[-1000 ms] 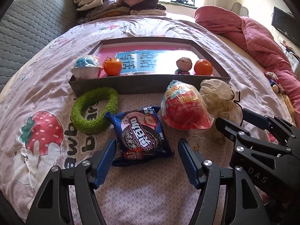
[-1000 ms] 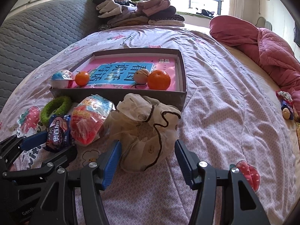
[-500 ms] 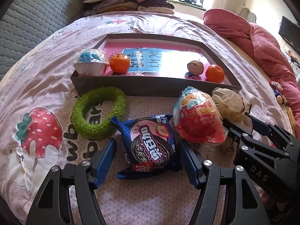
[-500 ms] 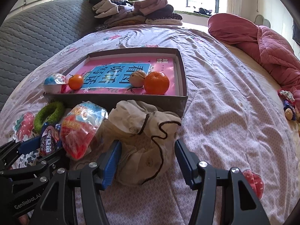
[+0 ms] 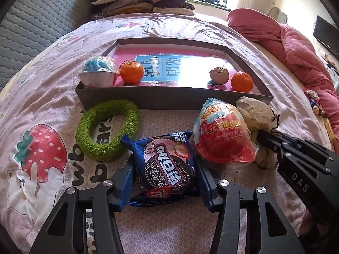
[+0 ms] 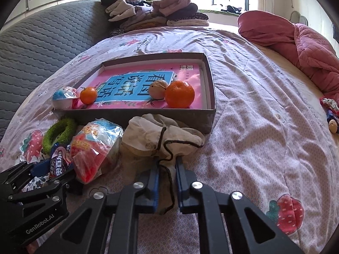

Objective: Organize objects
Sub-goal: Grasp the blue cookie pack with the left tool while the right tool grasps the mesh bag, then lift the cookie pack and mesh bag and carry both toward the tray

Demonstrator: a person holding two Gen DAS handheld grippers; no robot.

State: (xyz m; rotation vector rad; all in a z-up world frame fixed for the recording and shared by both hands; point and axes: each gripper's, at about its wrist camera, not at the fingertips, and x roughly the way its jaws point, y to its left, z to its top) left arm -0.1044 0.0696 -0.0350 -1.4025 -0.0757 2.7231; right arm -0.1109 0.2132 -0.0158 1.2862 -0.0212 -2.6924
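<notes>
A blue strawberry-cookie packet lies on the bedsheet between the fingers of my left gripper. The jaws are closing and both blue pads touch the packet's sides. My right gripper is shut on the near fold and black drawstring of a beige cloth pouch, which lies against the grey box. A red jelly cup in clear wrap and a green fuzzy ring lie in front of the box. Inside it, on a pink book, are two tangerines, a walnut and a blue-and-white cup.
Folded clothes are stacked at the head of the bed by a grey quilted headboard. A pink quilt is bunched at the right. Small toys lie near the right edge.
The right jaws went from wide open around the pouch to shut on its fabric. The left jaws narrowed until the pads met the cookie packet's sides.
</notes>
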